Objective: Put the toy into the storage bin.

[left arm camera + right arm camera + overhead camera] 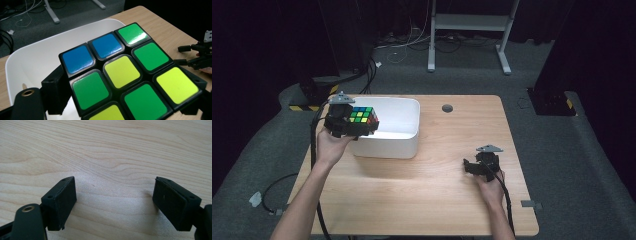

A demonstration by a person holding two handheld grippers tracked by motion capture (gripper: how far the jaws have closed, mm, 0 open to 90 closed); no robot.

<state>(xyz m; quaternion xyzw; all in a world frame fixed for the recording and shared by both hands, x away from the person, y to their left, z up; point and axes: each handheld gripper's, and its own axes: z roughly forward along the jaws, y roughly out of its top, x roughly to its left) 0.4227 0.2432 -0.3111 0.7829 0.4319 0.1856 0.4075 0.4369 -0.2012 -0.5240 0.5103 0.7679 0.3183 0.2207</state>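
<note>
The left tool (357, 126) was clamped on the puzzle cube (363, 116), carrying it over the near left corner of the white tub (404, 142), which stood at the left of the bench (427, 190). By my reading the step in hand was the carry into the tub. The next move called for bringing the cube further over the tub's hollow, lowering it and then parting the jaws. Farther right, the right tool (468, 166) hovered low over bare bench, jaws wide and holding nothing.
</note>
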